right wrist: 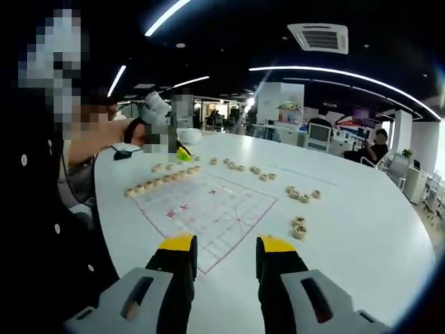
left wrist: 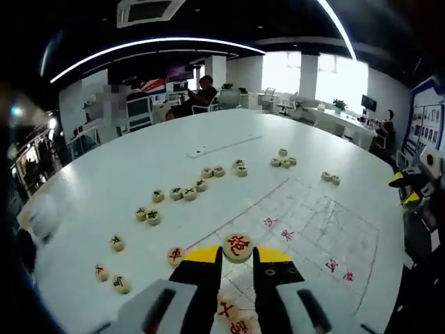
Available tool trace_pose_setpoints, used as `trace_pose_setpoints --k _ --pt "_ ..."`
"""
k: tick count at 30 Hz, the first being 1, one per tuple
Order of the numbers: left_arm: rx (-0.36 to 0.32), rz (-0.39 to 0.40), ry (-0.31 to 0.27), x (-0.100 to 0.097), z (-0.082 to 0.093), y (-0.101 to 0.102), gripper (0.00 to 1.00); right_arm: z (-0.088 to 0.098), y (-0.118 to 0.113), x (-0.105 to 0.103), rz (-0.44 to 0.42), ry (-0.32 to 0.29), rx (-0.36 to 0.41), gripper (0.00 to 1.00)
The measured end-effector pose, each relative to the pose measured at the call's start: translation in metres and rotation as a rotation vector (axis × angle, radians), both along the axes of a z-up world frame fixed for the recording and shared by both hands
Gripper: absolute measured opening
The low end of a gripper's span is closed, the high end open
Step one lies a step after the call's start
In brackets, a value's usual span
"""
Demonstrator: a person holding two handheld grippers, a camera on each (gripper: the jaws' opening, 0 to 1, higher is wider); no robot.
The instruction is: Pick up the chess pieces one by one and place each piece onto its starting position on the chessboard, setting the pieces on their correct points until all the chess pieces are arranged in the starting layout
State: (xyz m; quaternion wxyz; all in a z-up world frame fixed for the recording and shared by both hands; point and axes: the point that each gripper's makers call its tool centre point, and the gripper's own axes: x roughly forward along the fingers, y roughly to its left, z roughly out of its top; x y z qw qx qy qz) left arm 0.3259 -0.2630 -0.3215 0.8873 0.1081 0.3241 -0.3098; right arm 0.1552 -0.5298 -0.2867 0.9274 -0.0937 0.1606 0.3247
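Chessboard [left wrist: 306, 223]: thin pale sheet, red grid lines and red characters, flat on the white worktop [left wrist: 139, 160]. Chess pieces [left wrist: 182, 192]: round tan discs, black or red characters, scattered beside the sheet's edges. One red-marked disc [left wrist: 238, 247] between the left tongs [left wrist: 237, 255] tips.

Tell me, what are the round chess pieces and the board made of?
The chess pieces look like pale wood with a smooth finish: tan discs with red or black characters on them. It could be plastic; the picture is too soft to tell. The chessboard seems a thin, flat sheet, maybe clear plastic or paper, with red lines, lying flush on the white table.
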Motion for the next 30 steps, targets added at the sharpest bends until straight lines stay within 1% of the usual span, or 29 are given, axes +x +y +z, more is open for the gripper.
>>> trace_pose_setpoints --k 1,2,5,10,13,15,21,23,27,30 --pt "0.016 0.0 0.013 0.005 -0.006 0.0 0.2 0.0 -0.001 0.0 -0.006 0.001 -0.002 0.35" --pt "0.016 0.002 0.023 0.01 -0.01 -0.003 0.2 0.0 -0.003 0.0 -0.013 0.002 -0.002 0.35" --pt "0.017 -0.016 0.077 0.014 -0.024 -0.01 0.2 -0.002 -0.006 0.0 -0.029 0.007 -0.002 0.35" --pt "0.03 -0.031 0.105 0.018 -0.037 -0.015 0.2 -0.003 -0.011 0.0 -0.054 0.013 0.001 0.35" --pt "0.03 -0.031 0.106 0.018 -0.037 -0.015 0.2 -0.003 -0.012 0.0 -0.055 0.013 0.001 0.35" --pt "0.042 -0.022 0.122 0.019 -0.043 -0.012 0.2 -0.004 -0.014 0.0 -0.064 0.017 0.0 0.35" --pt "0.043 -0.02 0.137 0.016 -0.046 -0.011 0.2 -0.004 -0.013 0.002 -0.065 0.016 -0.001 0.34" --pt "0.043 -0.023 0.134 0.014 -0.047 -0.011 0.21 -0.004 -0.013 0.002 -0.063 0.015 0.0 0.34" --pt "0.05 -0.022 0.126 0.014 -0.046 -0.009 0.29 -0.003 -0.013 0.001 -0.063 0.012 0.002 0.35" --pt "0.053 -0.027 0.097 0.011 -0.039 -0.009 0.34 -0.003 -0.013 0.001 -0.063 0.011 0.002 0.35"
